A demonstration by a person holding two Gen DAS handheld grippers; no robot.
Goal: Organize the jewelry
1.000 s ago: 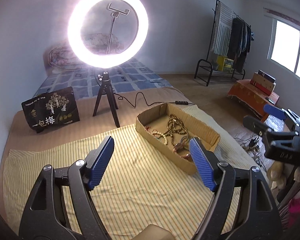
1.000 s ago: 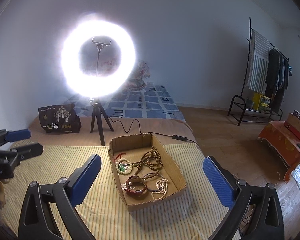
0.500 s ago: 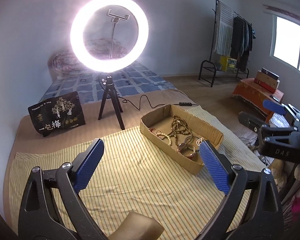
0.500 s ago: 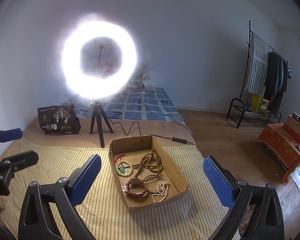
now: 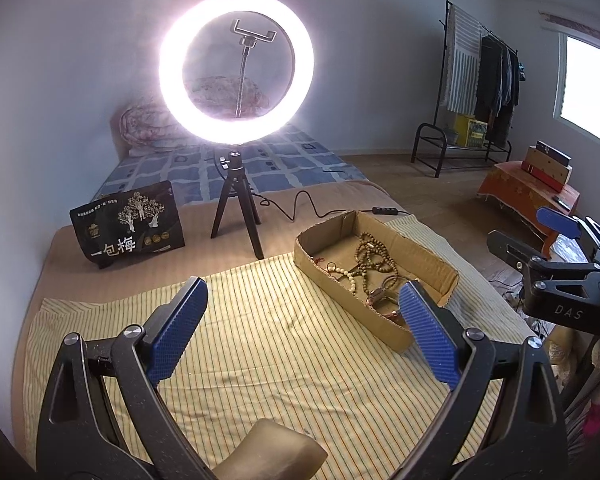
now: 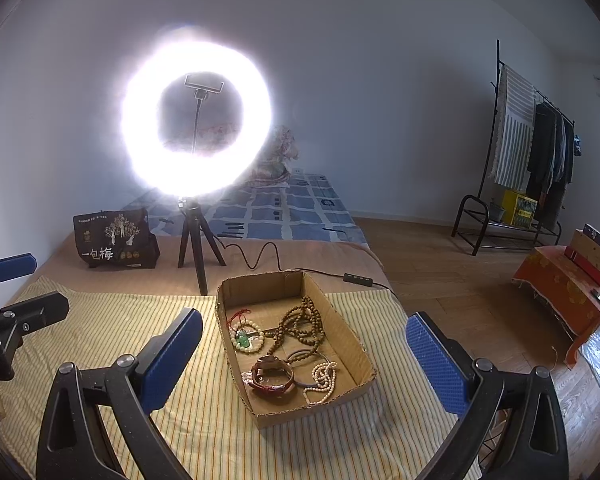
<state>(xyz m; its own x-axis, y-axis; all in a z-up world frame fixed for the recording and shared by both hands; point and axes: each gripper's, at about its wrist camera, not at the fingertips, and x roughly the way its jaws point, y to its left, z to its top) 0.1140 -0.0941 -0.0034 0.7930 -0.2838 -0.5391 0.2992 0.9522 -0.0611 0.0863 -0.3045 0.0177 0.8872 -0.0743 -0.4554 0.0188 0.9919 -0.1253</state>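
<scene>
A shallow cardboard tray (image 6: pixel 350 340) lies on a yellow striped cloth (image 6: pixel 112 332) and holds a brown bead necklace (image 6: pixel 300 326), a pale bead bracelet with a green stone (image 6: pixel 244 338), a red-brown bangle (image 6: pixel 272 374) and a white pearl strand (image 6: pixel 322 378). The tray also shows in the left wrist view (image 5: pixel 432 256). My right gripper (image 6: pixel 304 364) is open and empty, above the tray's near end. My left gripper (image 5: pixel 304 332) is open and empty over the cloth, left of the tray. A tan block (image 5: pixel 268 450) sits below the left gripper.
A lit ring light on a tripod (image 6: pixel 196 248) stands behind the tray, its cable (image 6: pixel 260 256) running right. A black printed bag (image 6: pixel 114 240) stands at the back left. A clothes rack (image 6: pixel 532 168) and an orange-covered low table (image 6: pixel 564 284) are at the right.
The left gripper opened wider, pulled back and rose, so the tray now sits farther ahead. The right gripper stayed open and nearly still over the tray.
</scene>
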